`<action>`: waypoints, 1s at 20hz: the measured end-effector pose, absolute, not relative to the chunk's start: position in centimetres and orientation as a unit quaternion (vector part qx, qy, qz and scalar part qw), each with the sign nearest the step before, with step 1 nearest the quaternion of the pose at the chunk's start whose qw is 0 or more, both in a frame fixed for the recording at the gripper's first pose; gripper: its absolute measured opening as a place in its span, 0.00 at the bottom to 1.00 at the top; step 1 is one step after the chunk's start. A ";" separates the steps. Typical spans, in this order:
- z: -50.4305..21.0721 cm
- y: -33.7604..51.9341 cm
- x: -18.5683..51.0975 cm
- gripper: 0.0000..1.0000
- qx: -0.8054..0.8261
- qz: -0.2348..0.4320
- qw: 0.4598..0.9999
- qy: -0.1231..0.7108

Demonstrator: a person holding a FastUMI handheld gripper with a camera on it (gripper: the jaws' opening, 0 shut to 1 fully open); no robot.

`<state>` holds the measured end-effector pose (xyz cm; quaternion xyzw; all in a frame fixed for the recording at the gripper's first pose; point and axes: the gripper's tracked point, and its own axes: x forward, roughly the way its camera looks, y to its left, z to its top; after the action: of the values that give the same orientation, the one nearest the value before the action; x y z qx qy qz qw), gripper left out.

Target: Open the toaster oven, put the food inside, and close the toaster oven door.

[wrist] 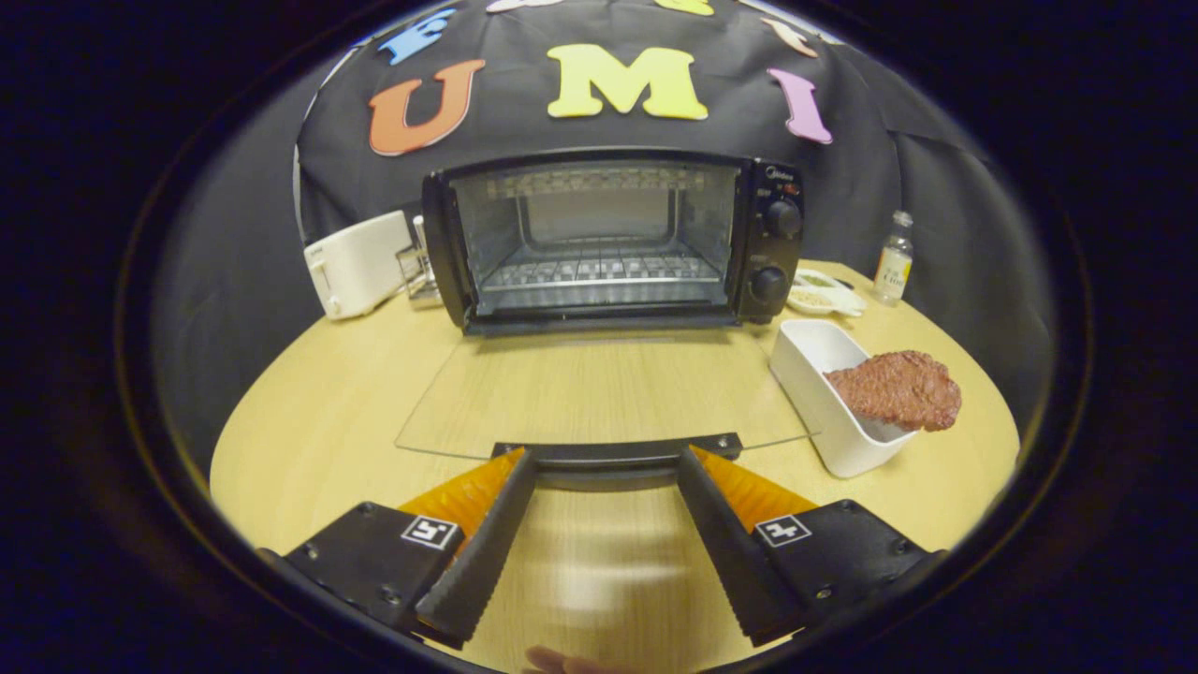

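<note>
Nearest the camera, the gripper (606,459) has its two black fingers (482,543) spread wide, with nothing pinched between them; their tips reach the dark handle bar (618,452) on the front edge of the oven door, one tip at each end of it. I cannot tell whether the tips touch the bar or stand just short of it. Orange pieces show on the outer side of each finger, and the gripper's black blocks carry small square markers.

Going from the left, a white toaster (356,262) stands on the round wooden desk (309,431) just beside the oven's left side, with a small clear glass object (418,267) between the two.

In the middle, beyond the fingers, the toaster oven (613,239) stands open. Its glass door (599,388) is folded fully down and lies flat over the desk, the wood grain showing through it. Inside, a wire rack (599,267) runs across the lower part of the cavity, and nothing lies on it. Two black knobs (781,217) sit one above the other on the oven's right panel.

Right of the door, just beside its edge, a white rectangular tray (814,388) rests on the desk. The food, a reddish-brown slab of meat (897,388), lies in the near end of it and hangs out over its right rim. Behind the tray, near the oven's right corner, is a small white dish (824,292) with something pale and something green in it, and farther right a small clear bottle (894,258) stands upright.
</note>
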<state>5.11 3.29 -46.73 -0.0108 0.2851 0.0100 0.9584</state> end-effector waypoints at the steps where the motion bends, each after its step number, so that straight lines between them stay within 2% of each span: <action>1: -46.9 3.5 5.1 0.99 -0.030 0.014 0.959 0.282; 9: -45.5 3.4 5.0 1.00 -0.024 0.043 0.961 0.271; 20: -38.3 -7.2 3.4 1.00 0.037 0.068 0.951 0.301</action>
<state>3.36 -7.22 -38.28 0.0374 0.3007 0.0684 0.9505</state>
